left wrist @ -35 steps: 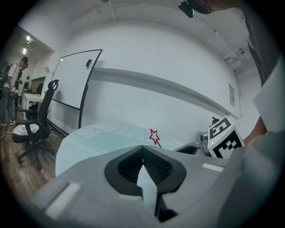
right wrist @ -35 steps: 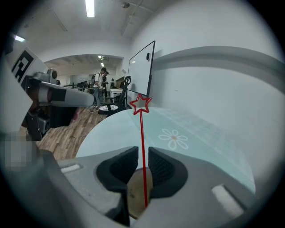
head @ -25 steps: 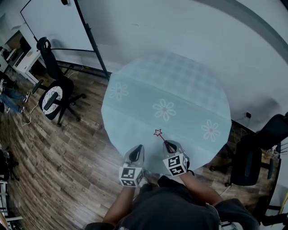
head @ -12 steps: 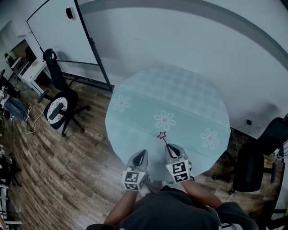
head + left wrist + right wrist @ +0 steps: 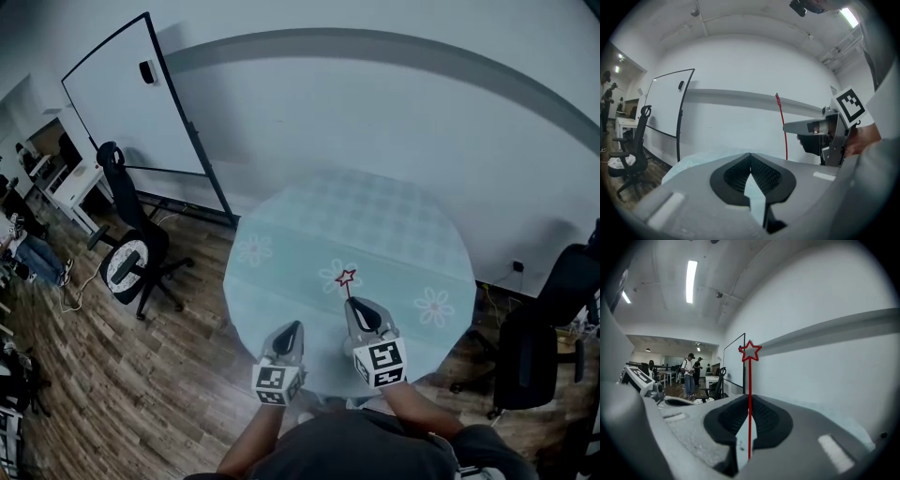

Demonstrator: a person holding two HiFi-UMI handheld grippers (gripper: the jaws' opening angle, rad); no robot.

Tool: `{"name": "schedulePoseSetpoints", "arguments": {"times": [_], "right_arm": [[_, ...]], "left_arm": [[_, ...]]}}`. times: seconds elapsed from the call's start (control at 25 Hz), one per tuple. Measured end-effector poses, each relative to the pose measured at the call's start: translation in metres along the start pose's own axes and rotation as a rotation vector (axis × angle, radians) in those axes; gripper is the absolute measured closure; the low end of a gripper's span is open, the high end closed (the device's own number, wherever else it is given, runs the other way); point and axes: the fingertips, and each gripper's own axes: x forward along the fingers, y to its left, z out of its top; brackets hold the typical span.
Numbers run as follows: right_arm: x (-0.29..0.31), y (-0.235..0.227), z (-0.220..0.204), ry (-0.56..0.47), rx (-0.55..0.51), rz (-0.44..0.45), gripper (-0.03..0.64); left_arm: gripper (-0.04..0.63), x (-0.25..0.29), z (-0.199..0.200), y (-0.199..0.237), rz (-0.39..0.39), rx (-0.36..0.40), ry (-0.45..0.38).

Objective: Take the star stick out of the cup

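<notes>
Red star stick clamped upright in right gripper, above the table's near edge; no cup in view. Left gripper jaws together, empty. Risk: the thin stick may pivot or slip out if the clamp eases or the hand swings.

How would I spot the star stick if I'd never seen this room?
Find the big round pale-blue table with flower prints. Near its front edge, the right tool pinches the star stick, which stands upright. It is the only red thing there, a thin rod topped with a little star outline.
</notes>
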Motion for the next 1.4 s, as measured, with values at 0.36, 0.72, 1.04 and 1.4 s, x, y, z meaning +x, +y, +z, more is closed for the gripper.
{"name": "schedulePoseSetpoints", "arguments": {"times": [0.36, 0.72, 1.04, 1.4], "right_arm": [[-0.005, -0.012, 0.028, -0.073, 0.014, -0.029, 0.595], [-0.011, -0.016, 0.028, -0.084, 0.020, -0.049, 0.595], [-0.013, -0.018, 0.013, -0.069, 0.021, -0.040, 0.595], [-0.012, -0.020, 0.008, -0.062, 0.024, -0.033, 0.595]], "left_arm": [[0.591, 0.004, 0.037, -0.003, -0.015, 0.058, -0.049], [0.591, -0.005, 0.037, -0.007, -0.020, 0.056, -0.043], [0.591, -0.004, 0.038, -0.011, -0.021, 0.033, -0.061], [0.591, 0.004, 0.039, -0.014, -0.030, 0.032, -0.062]]}}
